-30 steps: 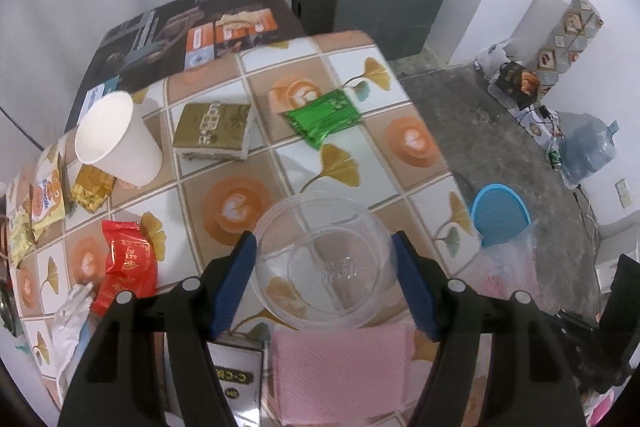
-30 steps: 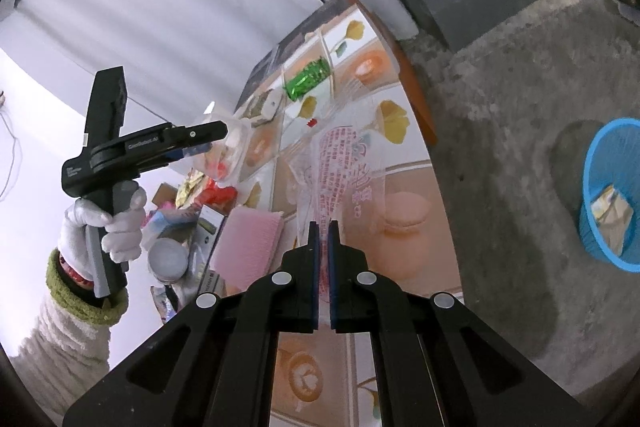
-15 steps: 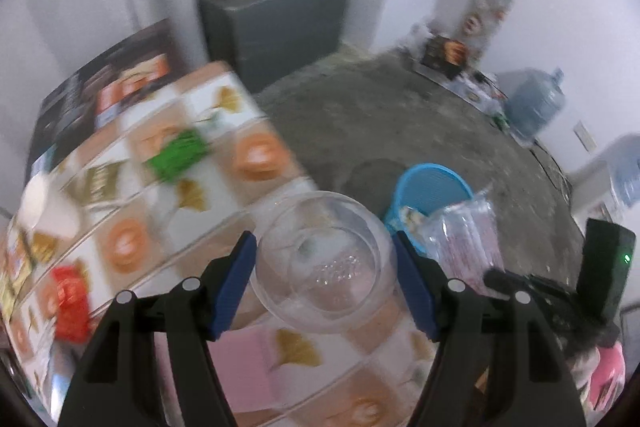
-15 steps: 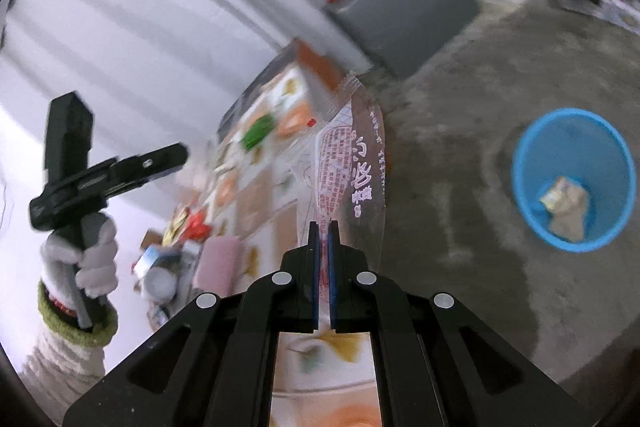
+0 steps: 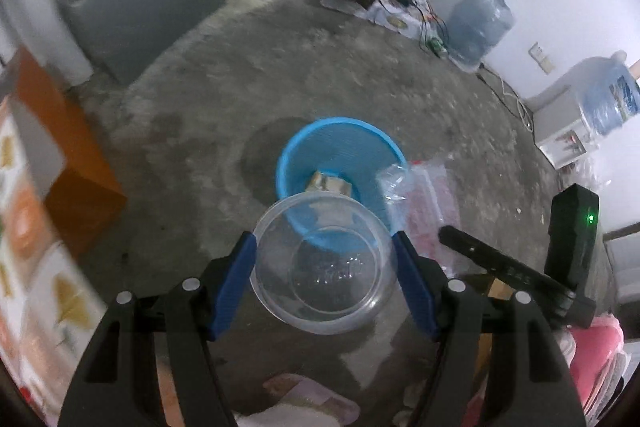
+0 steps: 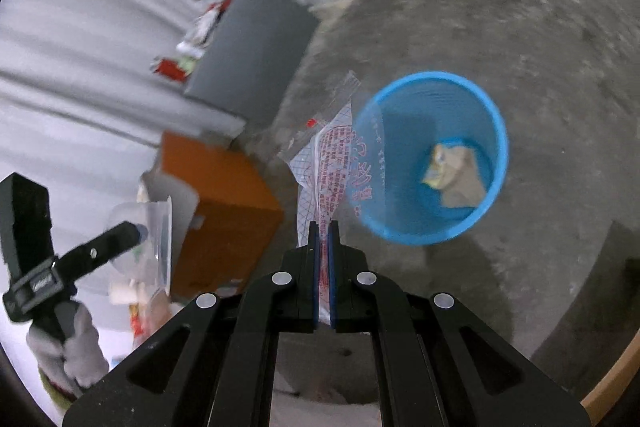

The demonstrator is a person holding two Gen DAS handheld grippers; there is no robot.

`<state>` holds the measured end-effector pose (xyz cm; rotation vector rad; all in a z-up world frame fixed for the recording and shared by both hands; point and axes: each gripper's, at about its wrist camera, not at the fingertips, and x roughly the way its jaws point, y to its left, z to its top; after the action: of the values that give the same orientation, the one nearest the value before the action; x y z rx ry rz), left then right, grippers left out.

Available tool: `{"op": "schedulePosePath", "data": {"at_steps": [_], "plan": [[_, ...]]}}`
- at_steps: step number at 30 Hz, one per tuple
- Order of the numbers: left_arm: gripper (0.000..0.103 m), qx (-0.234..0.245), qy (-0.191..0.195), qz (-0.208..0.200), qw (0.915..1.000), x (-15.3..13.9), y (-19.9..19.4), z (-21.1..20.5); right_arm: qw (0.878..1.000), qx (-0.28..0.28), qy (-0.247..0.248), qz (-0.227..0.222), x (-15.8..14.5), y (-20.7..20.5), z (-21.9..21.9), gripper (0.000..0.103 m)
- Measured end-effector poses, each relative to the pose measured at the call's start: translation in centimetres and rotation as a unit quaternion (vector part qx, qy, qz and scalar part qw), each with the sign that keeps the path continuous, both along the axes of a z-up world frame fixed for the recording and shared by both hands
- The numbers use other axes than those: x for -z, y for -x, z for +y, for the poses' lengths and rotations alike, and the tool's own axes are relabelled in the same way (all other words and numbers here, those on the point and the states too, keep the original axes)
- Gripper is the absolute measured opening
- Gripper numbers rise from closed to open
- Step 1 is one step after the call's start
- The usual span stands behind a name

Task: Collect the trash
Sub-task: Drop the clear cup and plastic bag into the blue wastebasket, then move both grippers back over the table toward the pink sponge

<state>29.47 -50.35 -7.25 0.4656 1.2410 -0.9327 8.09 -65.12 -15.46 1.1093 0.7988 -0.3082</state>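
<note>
My left gripper (image 5: 324,259) is shut on a clear plastic cup (image 5: 324,267), held in the air just short of a blue trash basket (image 5: 340,147) on the concrete floor. My right gripper (image 6: 323,227) is shut on a clear plastic bag with red print (image 6: 336,163), held beside the basket (image 6: 430,159), which has a crumpled wrapper (image 6: 456,171) in it. The bag (image 5: 420,195) and the right gripper's body (image 5: 520,271) show at the right of the left wrist view. The left gripper with the cup (image 6: 140,239) shows at the left of the right wrist view.
The orange-sided table (image 5: 52,155) with a tiled top is at the left. A grey cabinet (image 5: 148,3) stands at the back wall. Water jugs (image 5: 480,23) and cables lie along the far right wall.
Both grippers have swung away from the table top toward the floor. The blue basket now lies directly ahead of each; the cup and the bag stay gripped.
</note>
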Motion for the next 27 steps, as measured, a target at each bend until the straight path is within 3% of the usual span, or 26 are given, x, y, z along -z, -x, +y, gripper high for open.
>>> {"op": "schedulePosePath", "data": {"at_steps": [3,5,6,7,9,12,18,23,27], "plan": [[0.068,0.001,0.008,0.006,0.9999,2.3,0.0,-2.8,1.0,0.02,-0.002,0.011,1.9,-0.7,-1.7,0.01],[0.076,-0.004,0.016,-0.001,0.9999,3.7,-0.3,-4.8,0.999,0.043,-0.005,0.024,3.8,-1.0,-3.4,0.025],[0.08,-0.011,0.024,-0.004,0.9996,4.1,-0.4,-5.4,0.998,0.05,-0.011,0.025,4.4,-0.9,-3.9,0.045],[0.081,-0.014,0.03,-0.006,0.9994,4.5,-0.5,-5.9,0.997,0.068,-0.017,0.036,5.8,-1.0,-4.4,0.056],[0.082,-0.017,0.036,-0.008,0.9992,5.4,-0.6,-6.7,0.993,0.094,-0.026,0.062,7.2,-0.5,-4.8,0.056],[0.082,-0.02,0.039,0.003,0.999,6.0,-0.4,-6.7,0.991,0.113,-0.045,0.057,8.3,1.0,-4.6,0.056],[0.082,-0.02,0.047,-0.004,0.9987,4.1,-0.8,-4.9,0.993,0.102,-0.027,0.047,6.1,2.9,-3.5,0.056],[0.082,-0.005,0.054,-0.021,0.9983,-1.2,-0.8,0.2,0.998,0.066,0.02,0.004,1.3,4.5,-1.6,0.058],[0.082,-0.02,0.05,-0.075,0.9958,-8.2,-1.3,9.2,0.998,0.008,0.05,-0.04,-2.6,5.0,1.6,0.061]]}}
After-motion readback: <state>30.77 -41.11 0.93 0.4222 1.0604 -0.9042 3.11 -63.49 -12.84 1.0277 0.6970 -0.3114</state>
